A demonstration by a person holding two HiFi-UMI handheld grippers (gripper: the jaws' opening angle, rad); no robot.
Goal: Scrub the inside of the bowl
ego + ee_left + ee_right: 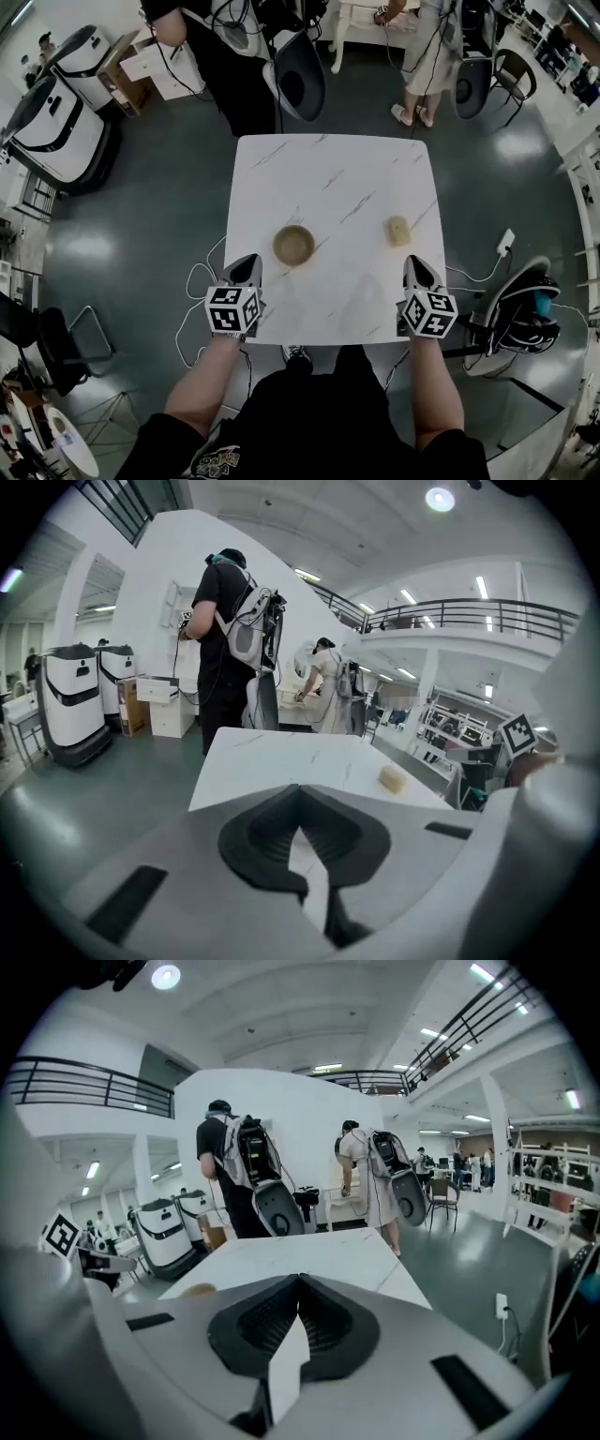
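Left gripper [246,270] sits over the near-left edge of the desk [328,178], off the surface as far as I can tell. Its jaws are closed tip to tip, clamped on no object; same read in the left gripper view [300,803].

Bowl [293,245] stands upright on the desk, near-centre, just ahead and right of the left gripper, not touching it. Tan, inside facing up.

Right of the bowl and apart from it lies a small beige block, probably a sponge [399,231], flat on the desk. It also shows in the left gripper view [394,779].

Right gripper [419,270] is at the near-right edge, just short of the sponge, no contact. Jaws fully closed on each other [300,1283].

Two people [234,56] stand beyond the far edge.
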